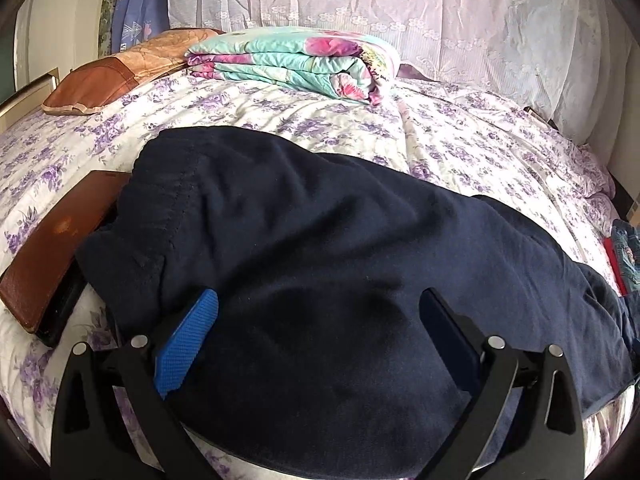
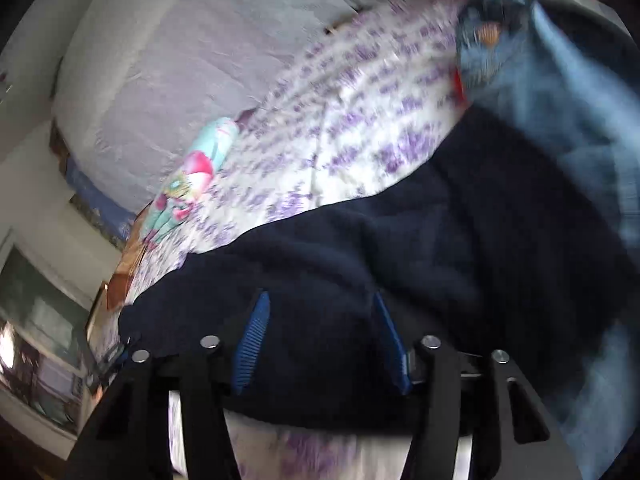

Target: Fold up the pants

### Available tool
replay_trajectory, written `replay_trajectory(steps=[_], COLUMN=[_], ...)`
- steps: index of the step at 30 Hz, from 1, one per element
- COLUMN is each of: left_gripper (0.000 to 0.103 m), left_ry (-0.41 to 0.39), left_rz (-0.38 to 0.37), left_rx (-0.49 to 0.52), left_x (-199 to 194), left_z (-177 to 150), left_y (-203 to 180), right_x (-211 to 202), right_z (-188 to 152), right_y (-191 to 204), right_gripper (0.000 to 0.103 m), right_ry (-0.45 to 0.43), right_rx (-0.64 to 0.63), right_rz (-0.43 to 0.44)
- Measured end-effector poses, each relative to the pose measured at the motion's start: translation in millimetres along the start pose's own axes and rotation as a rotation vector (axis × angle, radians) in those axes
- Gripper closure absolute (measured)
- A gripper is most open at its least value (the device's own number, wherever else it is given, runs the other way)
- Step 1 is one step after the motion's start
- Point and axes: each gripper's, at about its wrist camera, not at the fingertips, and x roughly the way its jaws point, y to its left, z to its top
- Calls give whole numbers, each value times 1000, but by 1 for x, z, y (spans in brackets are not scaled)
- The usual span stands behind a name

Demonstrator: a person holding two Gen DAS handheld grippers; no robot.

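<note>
Dark navy pants [image 1: 320, 220] lie spread across the floral bed sheet [image 1: 280, 108], waistband at the left and legs running to the right. My left gripper [image 1: 320, 292] hovers over the near part of the pants, its blue-padded jaws wide apart with nothing pinched between them. In the blurred, tilted right wrist view the same pants [image 2: 440, 220] fill the lower half. My right gripper [image 2: 320, 295] is just above them, jaws apart, and only the fabric lying beneath shows in the gap.
A brown leather-covered case [image 1: 52, 248] lies at the left, partly under the waistband. A folded floral quilt [image 1: 296, 64] and a brown pillow [image 1: 120, 72] sit at the back. Blue jeans [image 2: 540, 80] lie at the right edge of the bed.
</note>
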Motion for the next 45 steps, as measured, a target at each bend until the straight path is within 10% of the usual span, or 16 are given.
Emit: replay_trajectory(steps=[7,22,29,34,38,45], left_gripper=[5,5,5,4,5,5], left_ry=[-19,-79,-5,94,117,-37], left_rz=[-18,-77,-241,-161,-274,-214], left_rx=[-16,-6,302,504,356,134], left_x=[-3,-37,-47,-11,-13,-65], left_z=[-1,-19,-48,-82,-67,-61], left_y=[2,-18,-132,-188,-156,-58], right_x=[-71,-48,-38,-28,-27,-24], right_z=[-49,-46,-37,-36,-36,-11], right_y=[-27,-67,-67,-59,-64,31], right_gripper=[47,47,47,50,88,90], right_ry=[22,-113,-154,-204,-235,-347], right_rx=[73,422,424,335,309,-79], right_rz=[-49,-1,-35,-108,-144,-180])
